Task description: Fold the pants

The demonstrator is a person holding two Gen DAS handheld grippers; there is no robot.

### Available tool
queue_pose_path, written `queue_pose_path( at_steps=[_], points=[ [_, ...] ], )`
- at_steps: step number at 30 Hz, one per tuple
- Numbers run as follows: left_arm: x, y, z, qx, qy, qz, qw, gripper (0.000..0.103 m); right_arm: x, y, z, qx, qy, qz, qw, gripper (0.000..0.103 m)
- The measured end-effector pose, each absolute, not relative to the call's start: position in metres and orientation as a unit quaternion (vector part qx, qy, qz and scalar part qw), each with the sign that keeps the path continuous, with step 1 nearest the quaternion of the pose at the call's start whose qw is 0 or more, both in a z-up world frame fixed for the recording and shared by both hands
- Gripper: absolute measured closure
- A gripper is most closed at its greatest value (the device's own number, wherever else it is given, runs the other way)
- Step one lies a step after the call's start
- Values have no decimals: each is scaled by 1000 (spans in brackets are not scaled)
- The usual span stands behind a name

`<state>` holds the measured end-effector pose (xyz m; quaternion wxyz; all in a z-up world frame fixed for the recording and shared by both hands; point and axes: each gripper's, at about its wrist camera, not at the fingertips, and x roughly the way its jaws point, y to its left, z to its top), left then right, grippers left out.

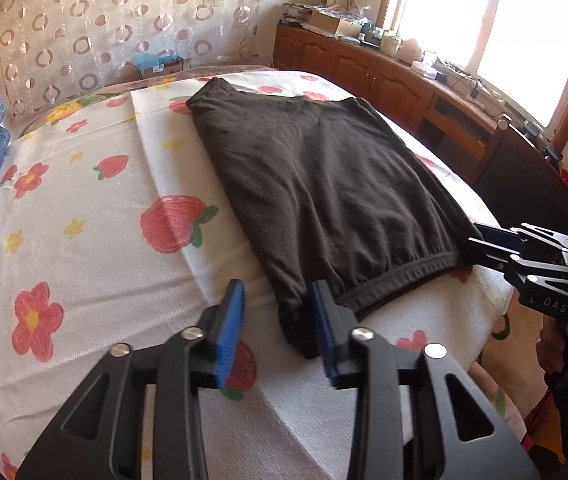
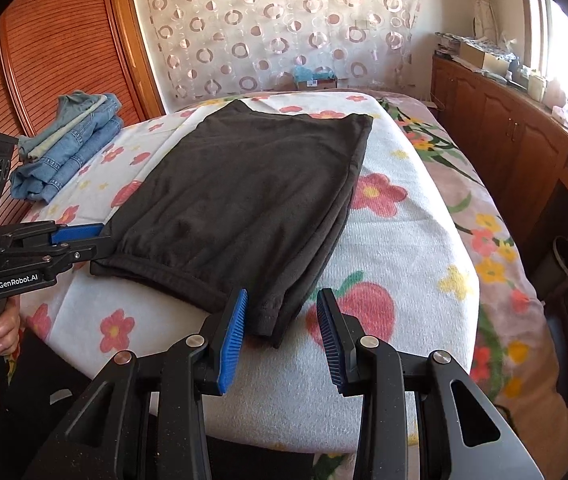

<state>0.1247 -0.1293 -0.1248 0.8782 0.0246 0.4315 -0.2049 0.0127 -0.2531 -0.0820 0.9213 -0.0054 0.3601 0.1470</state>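
Black pants (image 1: 316, 184) lie folded flat on the flowered bed cover (image 1: 83, 208), waistband toward me; they also show in the right wrist view (image 2: 239, 200). My left gripper (image 1: 277, 320) is open, its jaws on either side of the near left corner of the waistband, the cloth between them. My right gripper (image 2: 281, 328) is open around the near right corner. Each gripper shows from the side in the other view: the right one (image 1: 480, 246) and the left one (image 2: 95, 242), both at the waistband edge.
A stack of folded blue jeans (image 2: 67, 144) lies at the bed's far left. A wooden sideboard (image 2: 516, 136) with clutter runs along the right under the window. A patterned curtain (image 2: 275, 28) hangs behind the bed. A slatted wooden door (image 2: 51, 48) is at left.
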Motion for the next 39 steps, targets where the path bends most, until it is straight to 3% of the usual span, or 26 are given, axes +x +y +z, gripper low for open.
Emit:
queue_pose_path(
  at_steps=[22, 31, 36, 39],
  points=[
    [124, -126, -132, 44, 394, -184, 900, 37, 5, -249, -90, 5, 344, 146, 928, 65],
    [129, -124, -127, 30, 417, -190, 889, 38, 7, -248, -87, 8, 352, 142, 925, 66],
    [126, -128, -127, 26, 418, -200, 886, 48, 7, -249, -87, 11, 350, 143, 926, 66],
    [125, -130, -127, 27, 418, -203, 885, 53, 7, -250, -88, 17, 349, 155, 924, 75]
  ],
)
